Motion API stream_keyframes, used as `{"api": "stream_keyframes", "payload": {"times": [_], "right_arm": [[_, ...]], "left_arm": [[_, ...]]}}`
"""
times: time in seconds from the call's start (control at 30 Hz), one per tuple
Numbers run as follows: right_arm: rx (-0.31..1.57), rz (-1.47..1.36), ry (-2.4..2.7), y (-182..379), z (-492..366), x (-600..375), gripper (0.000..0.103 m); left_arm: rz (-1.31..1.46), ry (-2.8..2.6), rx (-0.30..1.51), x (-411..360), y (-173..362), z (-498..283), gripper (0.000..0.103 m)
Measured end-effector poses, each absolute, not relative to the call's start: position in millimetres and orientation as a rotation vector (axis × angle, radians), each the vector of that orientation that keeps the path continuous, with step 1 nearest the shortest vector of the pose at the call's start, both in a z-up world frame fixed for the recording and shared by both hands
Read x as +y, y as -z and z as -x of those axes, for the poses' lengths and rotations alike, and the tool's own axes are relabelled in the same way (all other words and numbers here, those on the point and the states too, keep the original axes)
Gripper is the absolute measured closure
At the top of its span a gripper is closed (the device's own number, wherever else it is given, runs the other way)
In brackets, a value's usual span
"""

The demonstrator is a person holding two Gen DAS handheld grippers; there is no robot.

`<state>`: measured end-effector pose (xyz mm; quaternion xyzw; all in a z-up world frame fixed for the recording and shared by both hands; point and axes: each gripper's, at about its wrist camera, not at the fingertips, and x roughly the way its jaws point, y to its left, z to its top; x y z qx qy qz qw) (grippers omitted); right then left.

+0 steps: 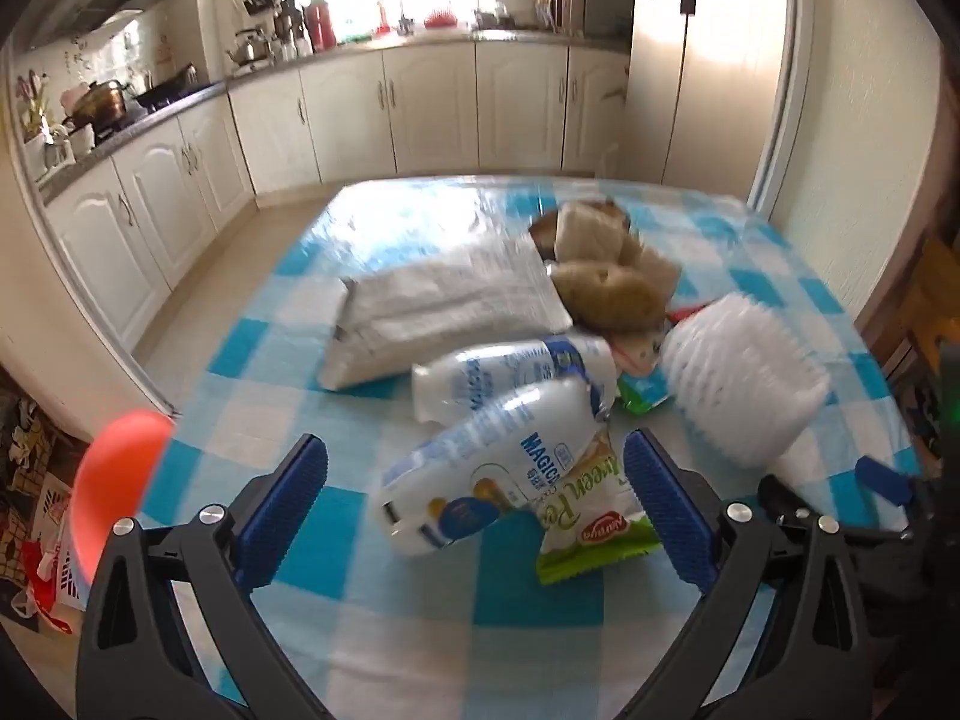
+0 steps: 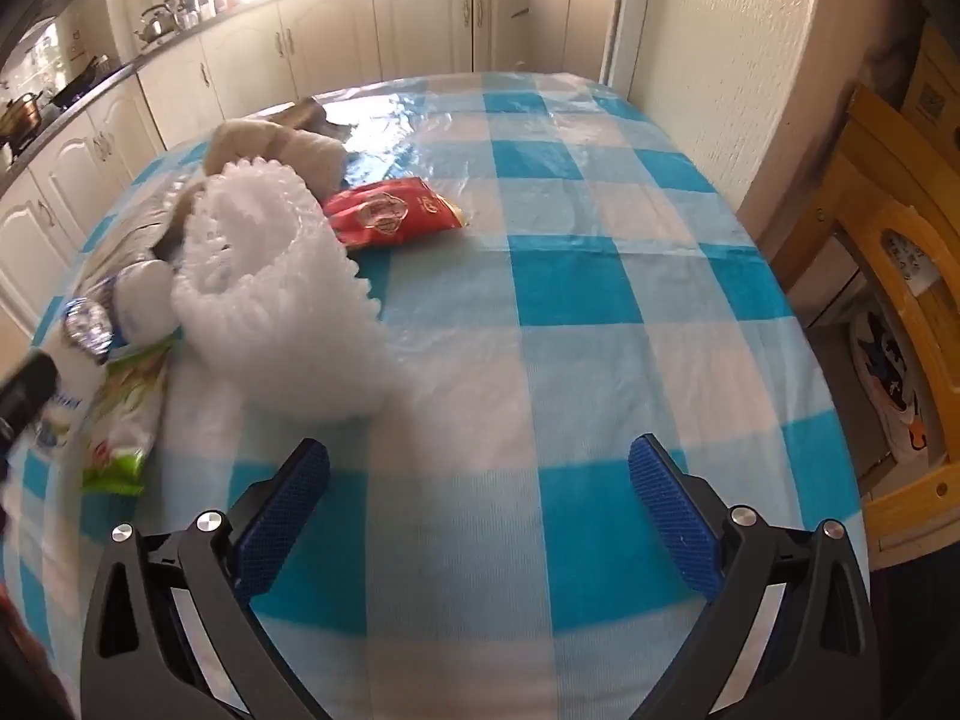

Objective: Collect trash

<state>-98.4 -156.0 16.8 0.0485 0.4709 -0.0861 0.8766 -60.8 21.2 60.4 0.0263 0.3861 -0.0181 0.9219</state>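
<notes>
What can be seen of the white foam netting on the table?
The white foam netting is a soft, ribbed mesh sleeve with scalloped edges, apparently foam packing. It lies on its side on the blue-checked tablecloth, its open mouth toward the pile of wrappers. It rests against a white pouch and brown paper; a red packet lies just behind. Neither hand-held gripper touches it.

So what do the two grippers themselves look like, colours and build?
Both look alike. The left gripper and right gripper each have two black plastic arms with cut-out slots and round silver bolt heads at the joints. The fingers carry blue pads with a fine ribbed texture. No cables, markings or sleeves show.
</notes>
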Motion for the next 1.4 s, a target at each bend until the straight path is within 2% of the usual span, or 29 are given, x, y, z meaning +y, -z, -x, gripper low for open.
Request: {"api": "stream_keyframes", "payload": {"times": [0.23,0.6,0.83,1.4], "right_arm": [[0.879,-0.096,0.140,-60,133,-147,0.004],[0.550,-0.066,0.136,-189,198,-132,0.004],[0.405,-0.084,0.126,-237,236,-135,0.004],[0.282,-0.069,0.089,-262,283,-130,0.004]], "left_arm": [[-0.041,0.008,0.652,37,-113,96,0.004],[-0.036,-0.024,0.468,58,-185,151,0.004],[-0.011,-0.024,0.370,65,-221,183,0.003],[0.002,-0.052,0.260,81,-253,223,0.003]]}}
